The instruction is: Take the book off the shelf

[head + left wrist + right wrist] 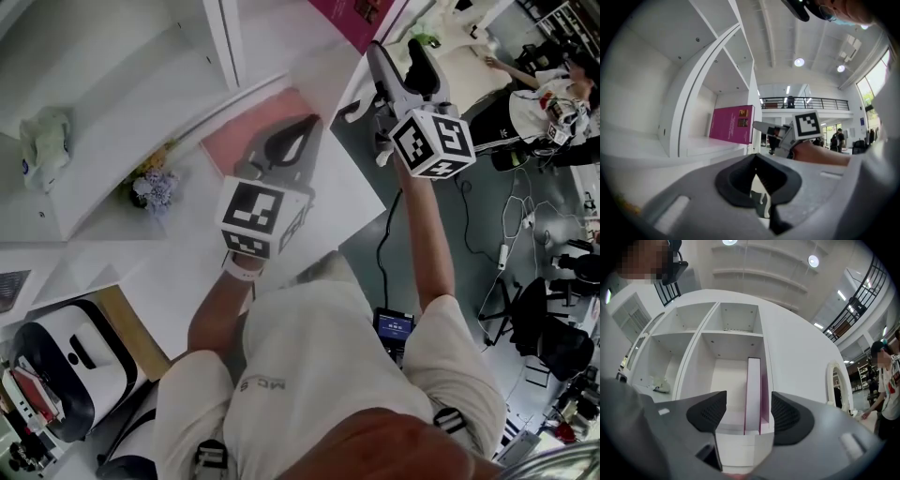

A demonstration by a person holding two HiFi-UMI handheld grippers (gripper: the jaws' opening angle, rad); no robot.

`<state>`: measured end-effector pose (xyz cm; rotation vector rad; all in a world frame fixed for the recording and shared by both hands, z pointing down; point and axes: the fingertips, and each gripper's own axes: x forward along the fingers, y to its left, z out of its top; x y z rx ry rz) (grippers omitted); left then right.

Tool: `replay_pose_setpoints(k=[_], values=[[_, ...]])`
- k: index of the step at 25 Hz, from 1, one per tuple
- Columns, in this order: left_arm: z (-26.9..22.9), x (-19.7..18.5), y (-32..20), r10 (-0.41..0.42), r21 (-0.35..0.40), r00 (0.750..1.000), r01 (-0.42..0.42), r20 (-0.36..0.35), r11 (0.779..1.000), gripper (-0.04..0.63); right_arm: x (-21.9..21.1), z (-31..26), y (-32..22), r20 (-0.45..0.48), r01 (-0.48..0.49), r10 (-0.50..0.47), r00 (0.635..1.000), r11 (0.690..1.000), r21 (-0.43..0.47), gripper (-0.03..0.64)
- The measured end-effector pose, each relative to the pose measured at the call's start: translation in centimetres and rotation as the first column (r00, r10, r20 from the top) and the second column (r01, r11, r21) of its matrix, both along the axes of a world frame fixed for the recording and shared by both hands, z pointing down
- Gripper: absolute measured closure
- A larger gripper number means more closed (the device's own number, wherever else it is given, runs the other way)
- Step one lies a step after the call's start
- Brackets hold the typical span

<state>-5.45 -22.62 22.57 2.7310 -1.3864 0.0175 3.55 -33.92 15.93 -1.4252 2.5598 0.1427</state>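
The pink book (753, 394) stands straight up in the lower box at the right edge of the white shelf (696, 333), close to that box's right wall, with open room on its left side. A crumpled green cloth (658, 383) lies in a box further left, well apart from the book. My right gripper (749, 404) has its jaws spread wide in front of the book without touching it, and my left gripper (757, 178) is squeezed closed on nothing.
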Motion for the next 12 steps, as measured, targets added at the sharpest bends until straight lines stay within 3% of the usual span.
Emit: replay_pose_setpoints(k=[12], values=[[-0.6, 2.0, -0.4, 0.036, -0.005, 0.999, -0.036, 0.014, 0.999, 0.594, -1.8, 0.2, -4.2, -0.018, 0.006, -0.007, 1.000, 0.999, -0.041, 0.332]])
